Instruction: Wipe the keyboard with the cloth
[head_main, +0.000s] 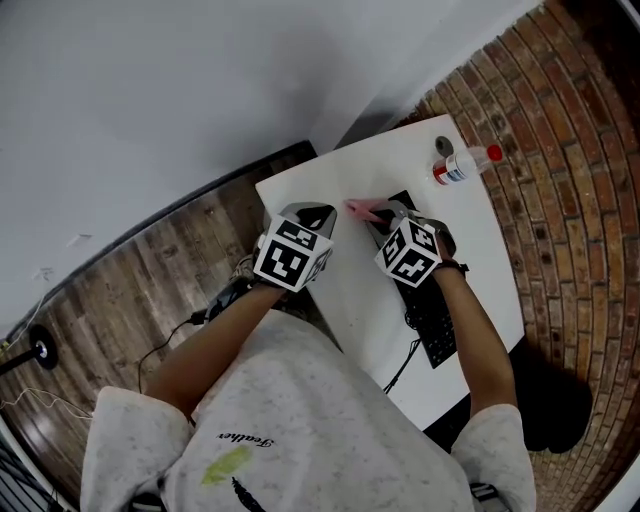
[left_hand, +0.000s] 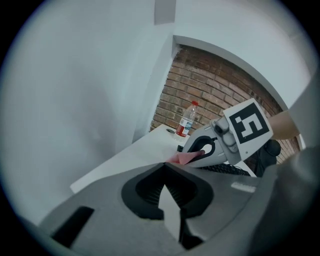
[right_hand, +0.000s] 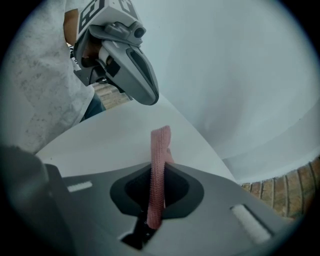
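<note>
Cloth (right_hand: 160, 145) pinched near the keyboard (head_main: 437, 335)
The right gripper (right_hand: 161, 167) clamped the pink cloth over the table (head_main: 350, 290); the left gripper (left_hand: 163, 167) had its jaws together, empty.

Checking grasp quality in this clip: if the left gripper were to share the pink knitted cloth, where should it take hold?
Probably the free end of the pink knitted cloth that sticks out past the right gripper, approached from the left gripper's own side. That end is a narrow folded strip, standing edge-on and pointing over the white table toward it.

White wall (head_main: 150, 80), brick wall (head_main: 570, 180), wood flr (head_main: 150, 270)
</note>
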